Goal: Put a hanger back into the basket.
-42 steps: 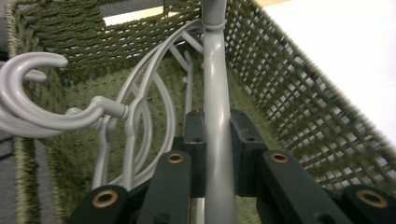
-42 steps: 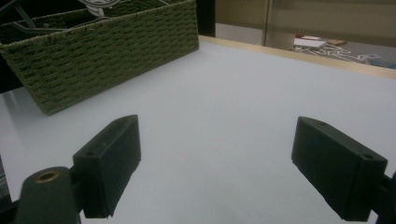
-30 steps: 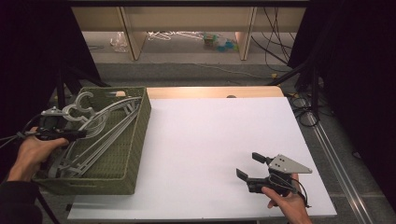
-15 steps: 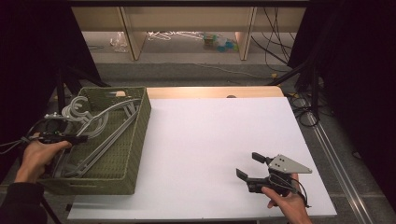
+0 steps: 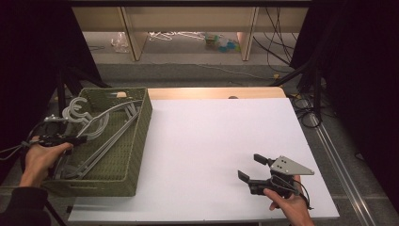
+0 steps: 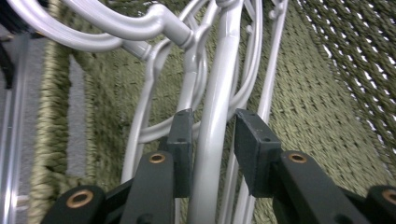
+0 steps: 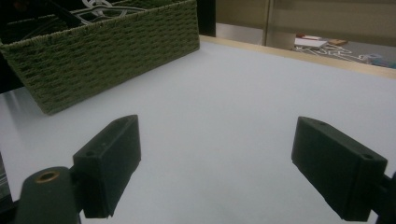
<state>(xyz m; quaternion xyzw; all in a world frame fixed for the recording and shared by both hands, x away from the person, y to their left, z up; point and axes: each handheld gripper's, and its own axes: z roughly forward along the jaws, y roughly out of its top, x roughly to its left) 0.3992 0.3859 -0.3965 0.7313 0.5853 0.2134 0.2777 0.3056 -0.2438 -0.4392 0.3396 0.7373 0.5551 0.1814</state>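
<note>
Left gripper (image 6: 212, 135) straddles one silver metal hanger (image 6: 215, 107) in the green woven basket (image 5: 136, 141), jaws not yet clamped; close squarely, lift straight. Right gripper (image 7: 215, 172) idles wide open.

White table (image 5: 211, 141) w/ a pale wood strip along its far edge, lit brightly from above. Black curtains (image 5: 357, 70) hang at left & right, both sides very dark. Beyond the table, grey floor (image 5: 197, 73), then a low wooden shelf unit (image 5: 136, 33) w/ upright dividers; small clutter (image 5: 221, 42) and white wire items lie under it, too small to identify. Black cables (image 5: 277, 33) trail across floor at right, near dark stand legs. A metal rail (image 5: 339, 165) runs beside the table's right edge.
</note>
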